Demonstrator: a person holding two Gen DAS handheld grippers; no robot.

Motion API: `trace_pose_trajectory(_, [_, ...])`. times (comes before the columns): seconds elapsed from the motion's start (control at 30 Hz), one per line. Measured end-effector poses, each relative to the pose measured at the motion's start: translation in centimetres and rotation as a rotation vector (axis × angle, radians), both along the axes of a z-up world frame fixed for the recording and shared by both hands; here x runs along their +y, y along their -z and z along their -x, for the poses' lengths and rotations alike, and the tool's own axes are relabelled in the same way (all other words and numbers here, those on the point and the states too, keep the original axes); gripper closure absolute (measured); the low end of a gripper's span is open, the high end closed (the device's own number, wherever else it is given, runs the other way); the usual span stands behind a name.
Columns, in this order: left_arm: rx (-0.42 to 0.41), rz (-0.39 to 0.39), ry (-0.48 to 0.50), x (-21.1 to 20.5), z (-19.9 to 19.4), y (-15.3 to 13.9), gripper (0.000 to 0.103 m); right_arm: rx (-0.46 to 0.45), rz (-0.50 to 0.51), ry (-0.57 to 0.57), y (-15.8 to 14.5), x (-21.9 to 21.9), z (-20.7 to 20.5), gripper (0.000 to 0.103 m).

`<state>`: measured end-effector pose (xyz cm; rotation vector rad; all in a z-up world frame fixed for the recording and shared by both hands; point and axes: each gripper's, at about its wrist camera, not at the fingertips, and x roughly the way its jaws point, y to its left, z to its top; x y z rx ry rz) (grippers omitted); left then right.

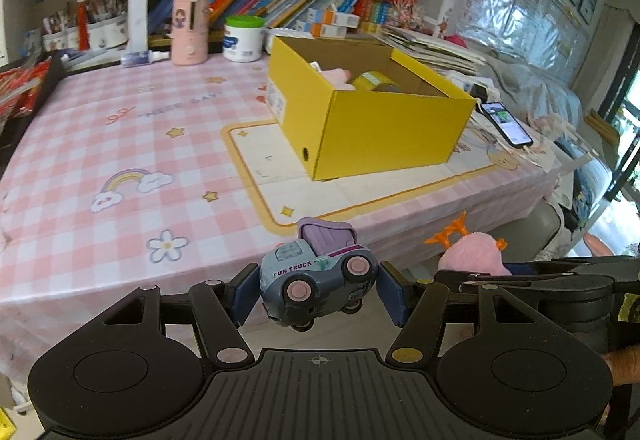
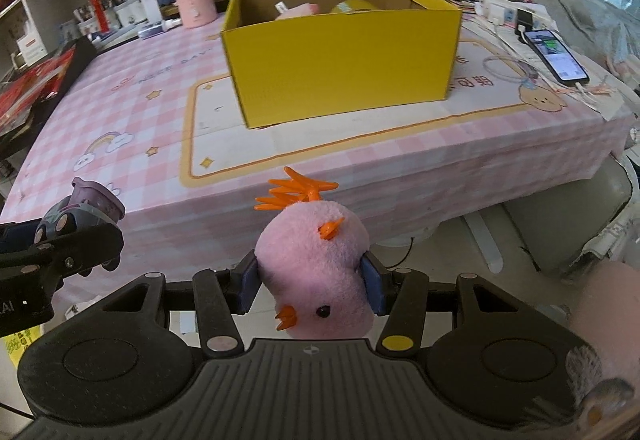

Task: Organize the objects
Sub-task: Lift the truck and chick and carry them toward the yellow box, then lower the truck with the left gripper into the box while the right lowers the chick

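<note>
My left gripper [image 1: 316,290] is shut on a grey-blue toy truck [image 1: 316,276] with pink wheels and a purple bed, held tilted in the air off the table's front edge. My right gripper [image 2: 310,282] is shut on a pink plush chick [image 2: 314,268] with orange feet, held upside down. The chick also shows in the left wrist view [image 1: 472,256], and the truck in the right wrist view [image 2: 80,214]. An open yellow cardboard box [image 1: 384,128] [image 2: 340,60] stands on the table and holds a pink item [image 2: 298,9] and a yellow tape roll [image 2: 356,5].
The table has a pink checked cloth [image 1: 120,160]. A pink cylinder [image 1: 190,28], a white tub [image 1: 243,38] and book shelves stand at the back. A phone [image 2: 554,56] on a cable and paper stacks lie right of the box. A black tray [image 2: 44,80] sits at left.
</note>
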<state>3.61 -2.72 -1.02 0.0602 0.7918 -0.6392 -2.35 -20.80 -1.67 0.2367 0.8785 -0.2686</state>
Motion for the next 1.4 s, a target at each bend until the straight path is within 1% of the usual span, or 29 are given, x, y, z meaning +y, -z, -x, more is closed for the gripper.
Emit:
trace_pose_trajectory(0.5, [-0.013, -0.003, 0.016, -3.5, -1.7, -0.4, 0.041, -0.002, -0.009, 0.018, 0.0, -3.1, -1.1, 0.054])
trace_pose_trajectory(0.9, [-0.033, 0.001, -0.014, -5.7, -2.8, -0.9, 0.041, -0.005, -0.010, -0.008, -0.3, -5.9, -3.3, 0.054])
trace_pose_trajectory(1.07, [-0.053, 0.003, -0.029, -6.5, -3.2, -1.3, 0.041, -0.008, -0.012, -0.021, -0.5, -6.9, -4.2, 0.054])
trace_pose_trajectory(1.4, [-0.120, 0.024, -0.042, -9.1, -5.1, -2.7, 0.041, -0.057, 0.007, -0.034, -2.2, -9.6, -6.2, 0.054])
